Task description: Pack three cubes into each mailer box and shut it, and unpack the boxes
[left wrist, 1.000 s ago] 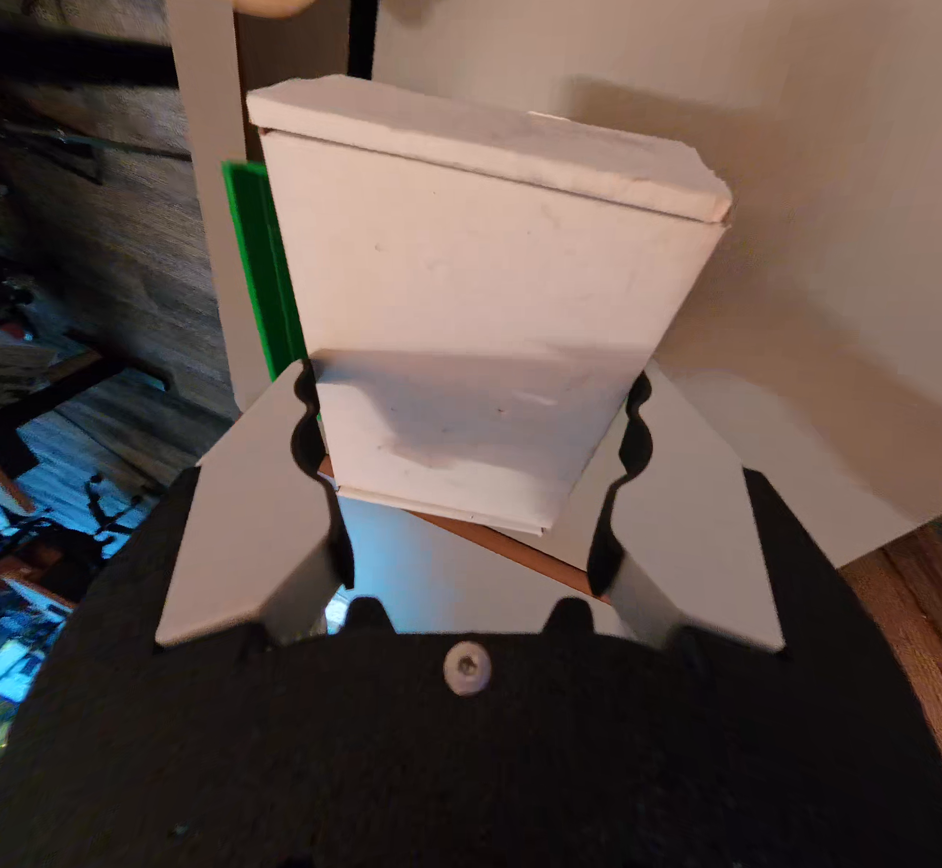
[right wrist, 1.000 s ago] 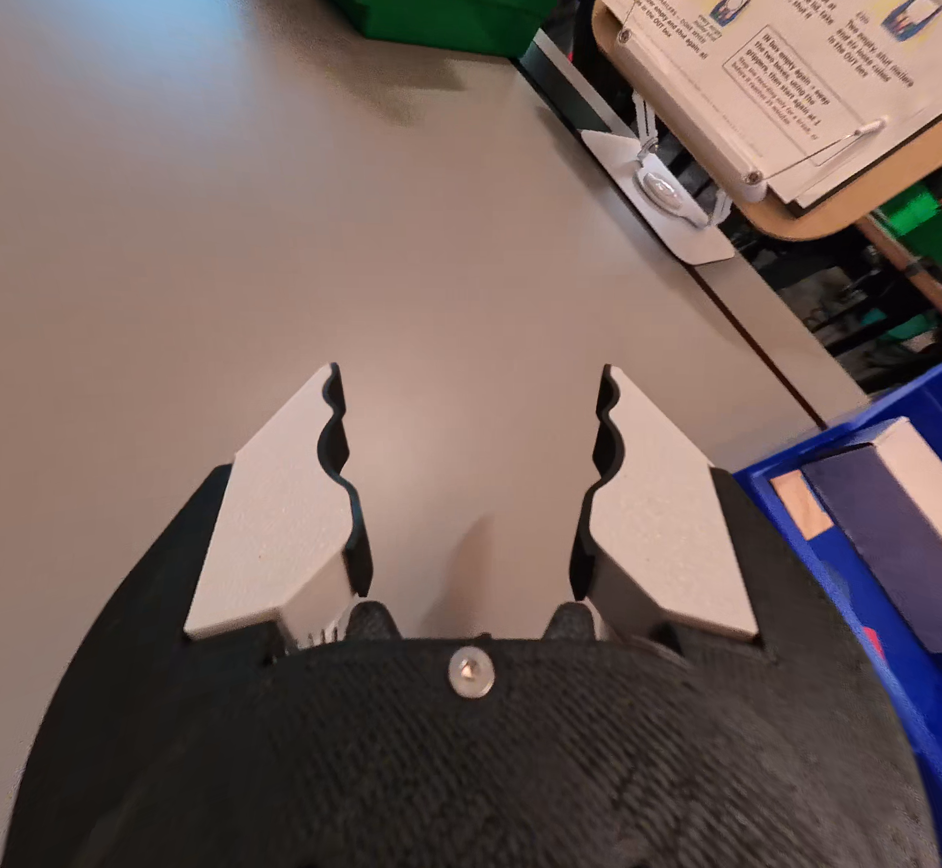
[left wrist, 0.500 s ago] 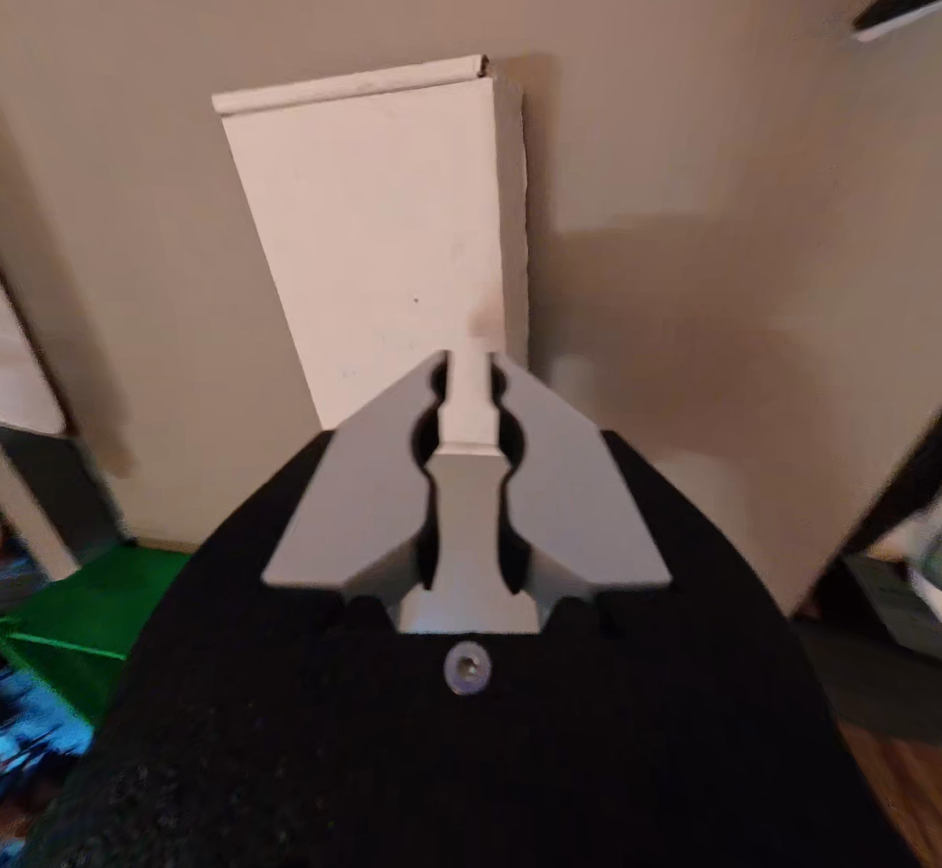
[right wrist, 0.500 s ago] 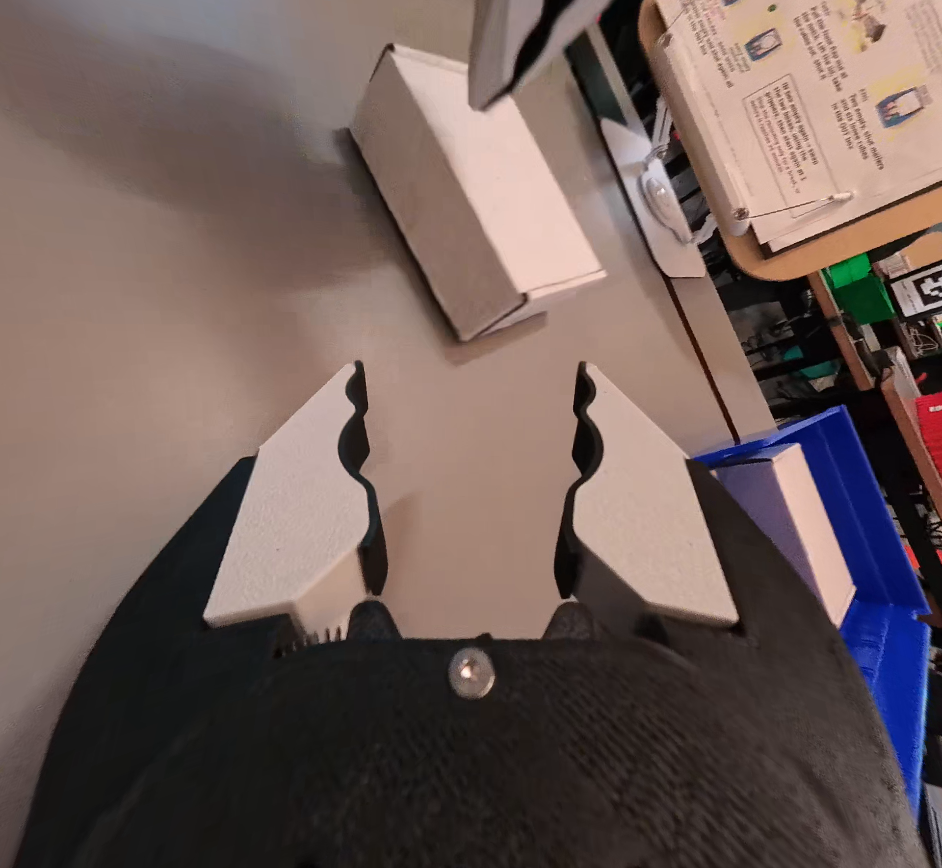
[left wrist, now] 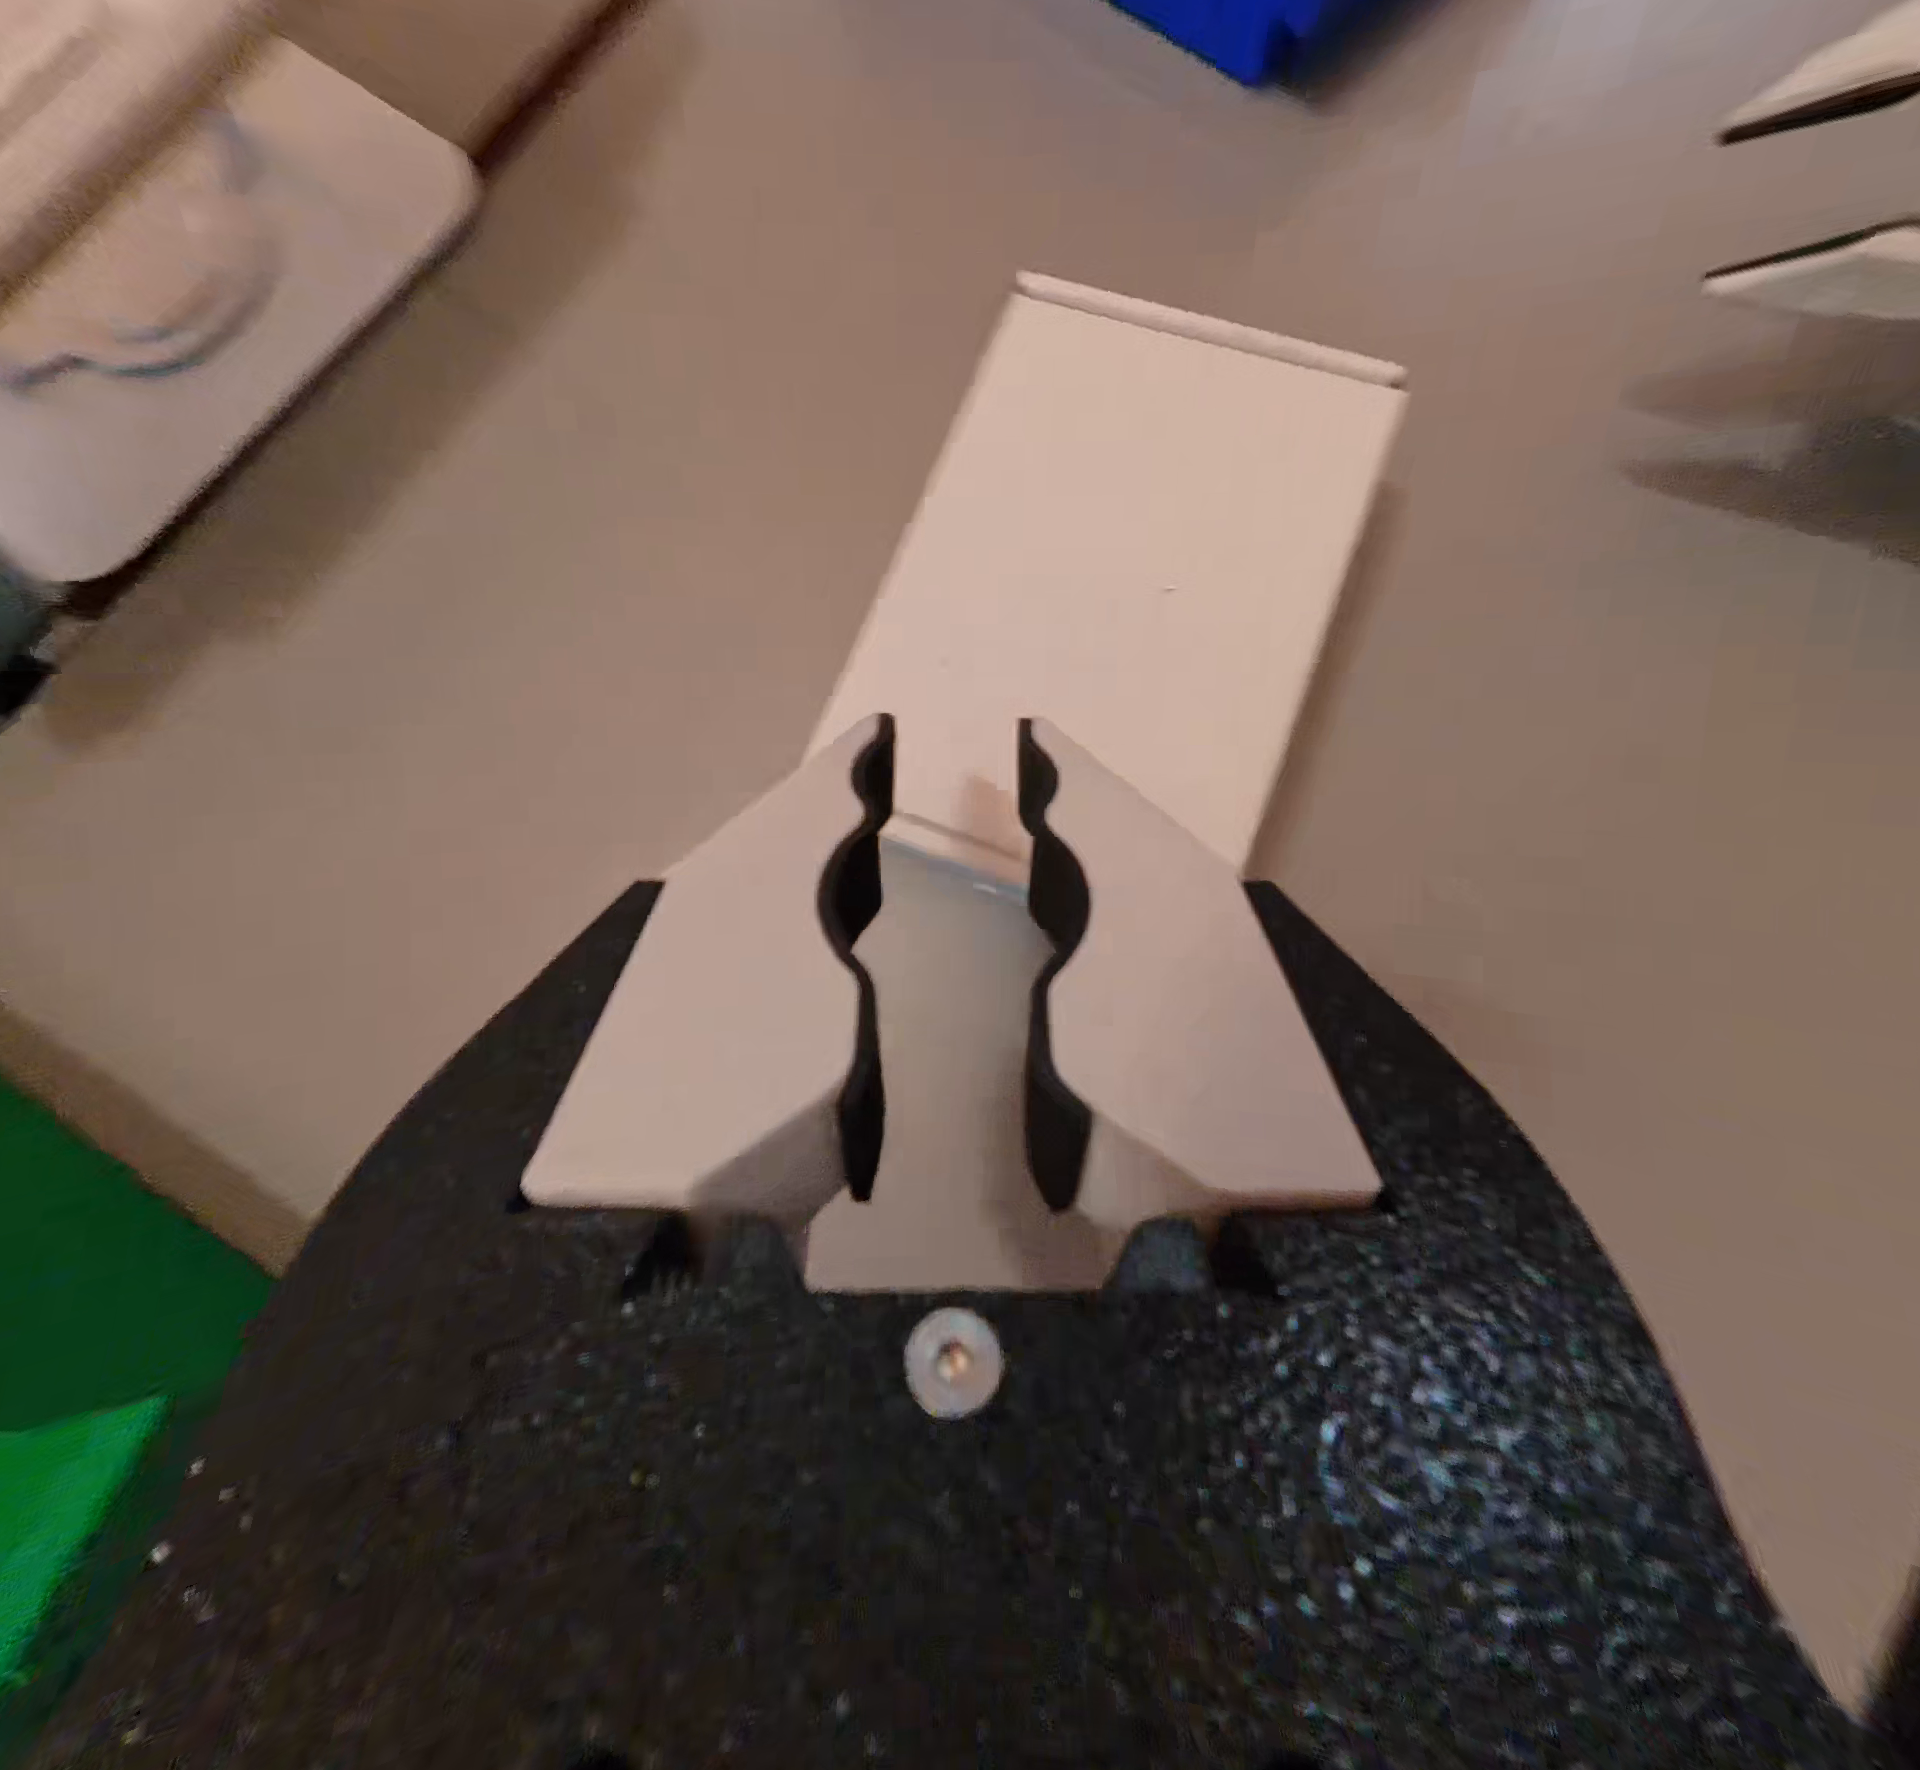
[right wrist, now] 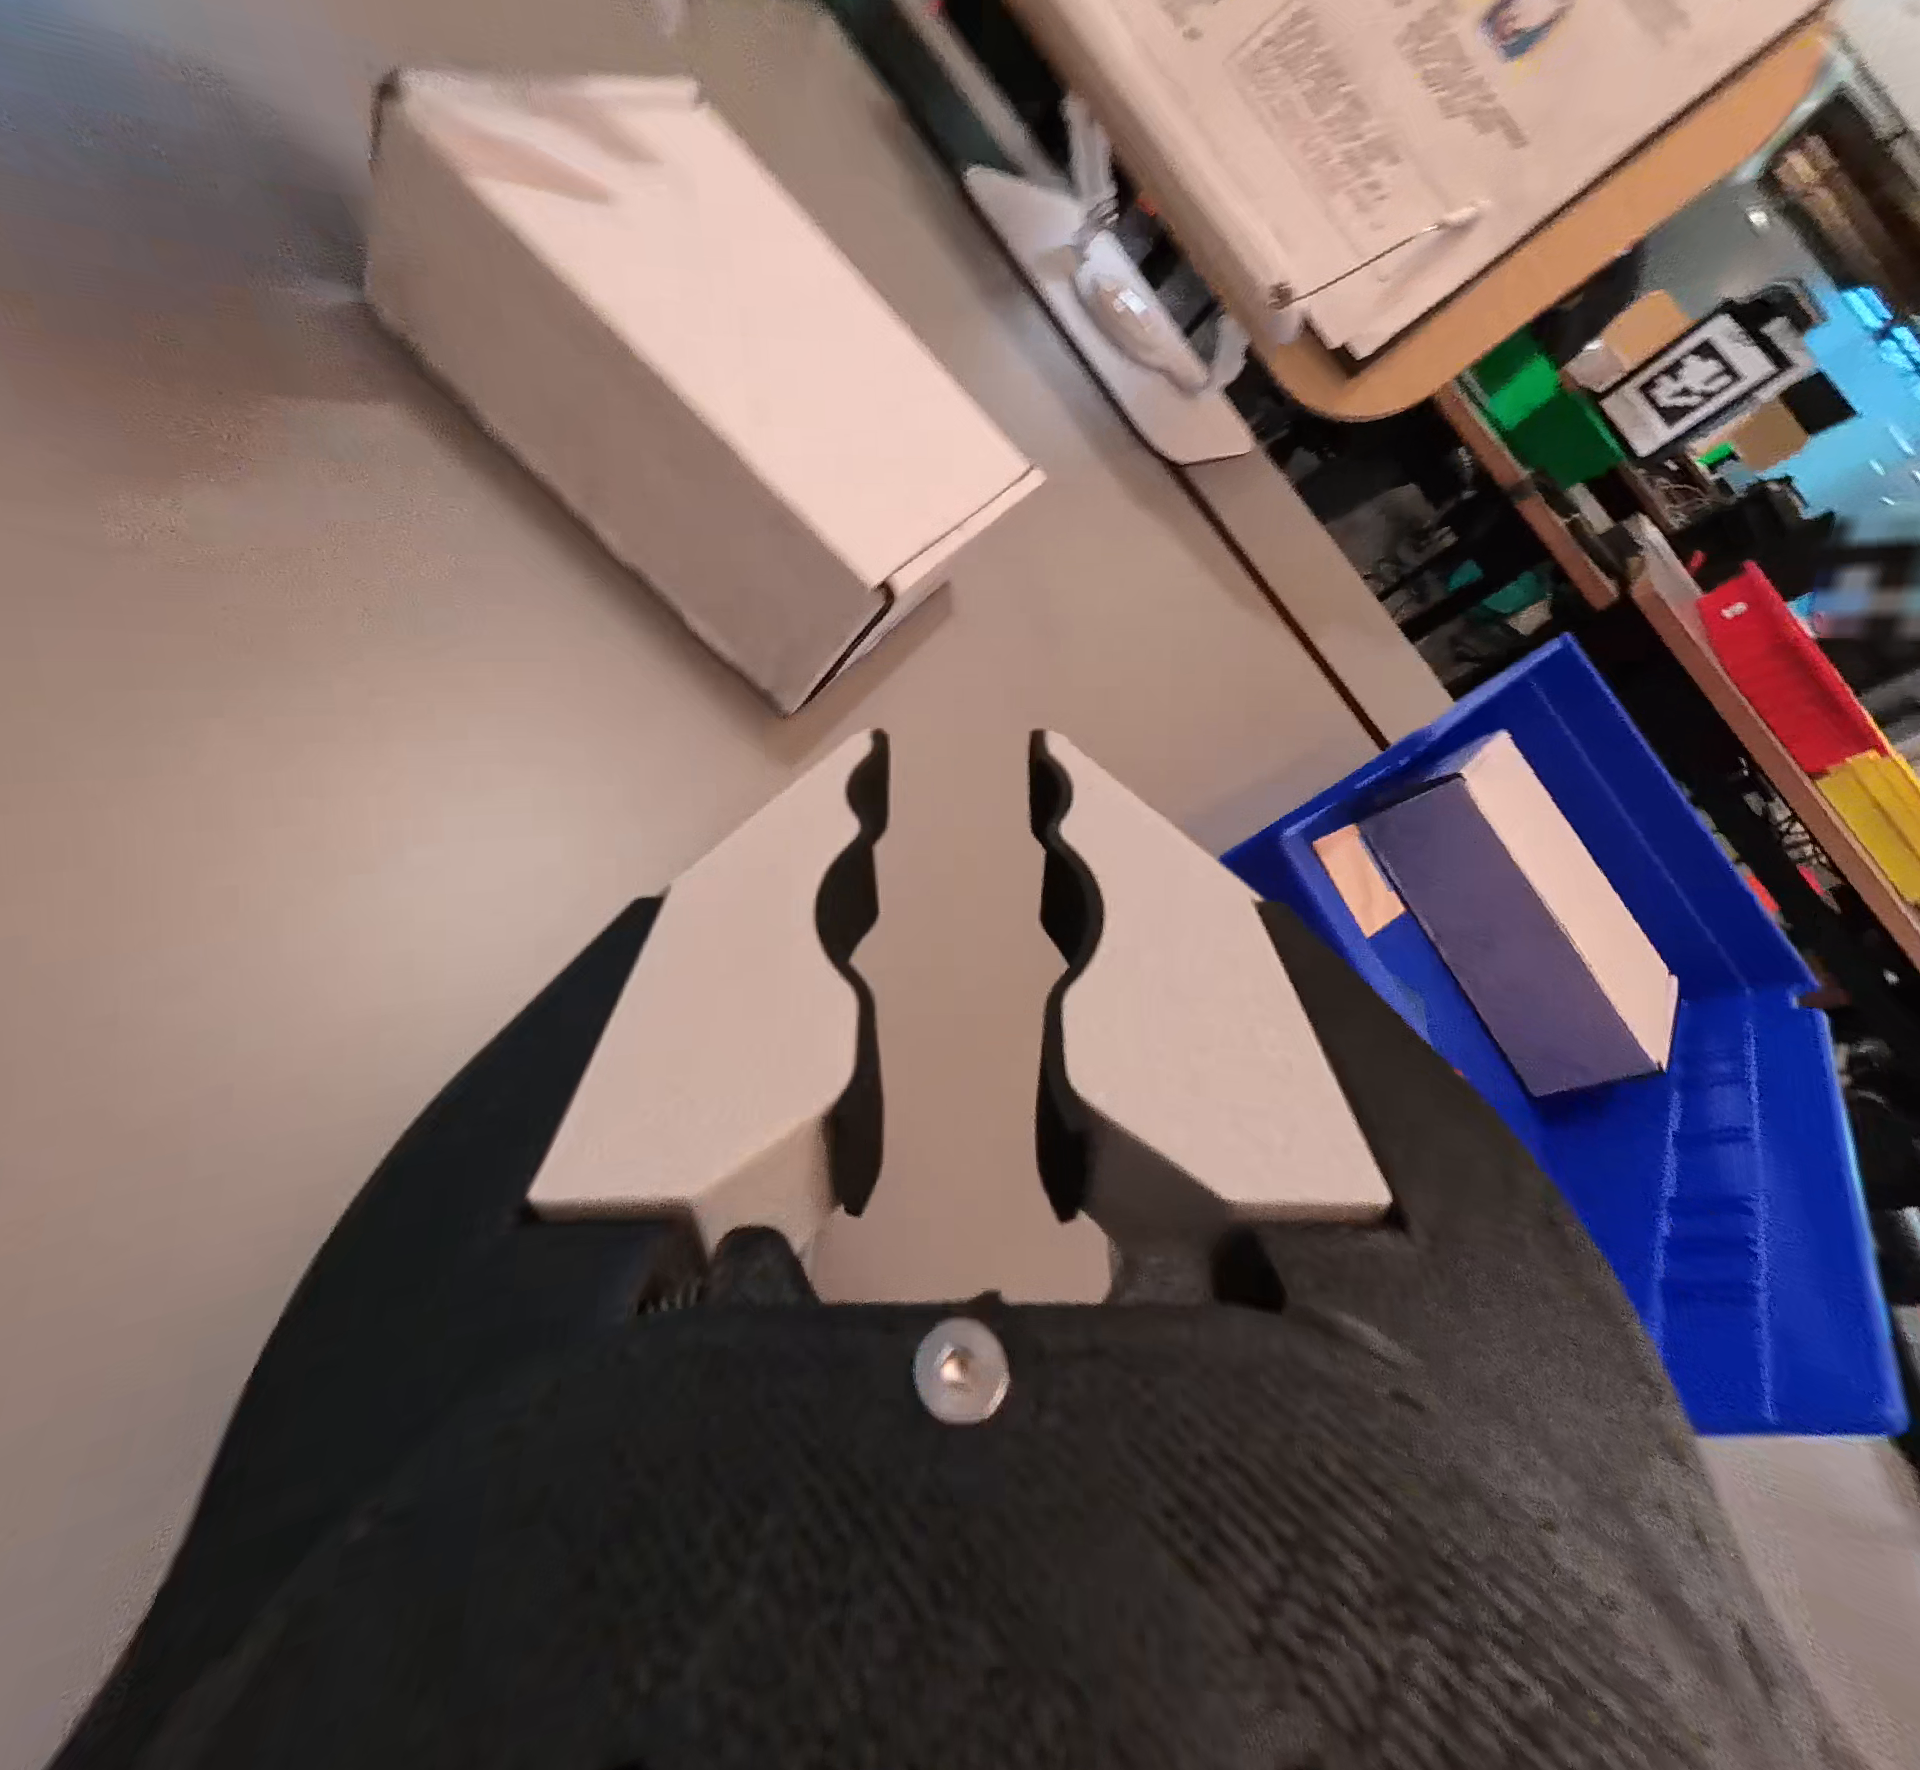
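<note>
The white mailer box [right wrist: 686, 359] lay shut on the desk [right wrist: 260, 785], at about 11 o'clock from the right claw [right wrist: 956, 749]. That claw was part-open and empty. The left claw [left wrist: 956, 733] sat low over the box's near end, parted, gripping nothing. Looked like light, stiff cardboard, easily dented, so I'd pinch the front flap edge.

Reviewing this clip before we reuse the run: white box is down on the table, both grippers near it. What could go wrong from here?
1. The left gripper has its jaws narrowly apart right at the end of the white mailer box; pulling back could drag or tip it.
2. The box lies close to the table edge, so a nudge might push it off.
3. Both views are blurred, so the right gripper may clip the blue bin beside it.
</note>
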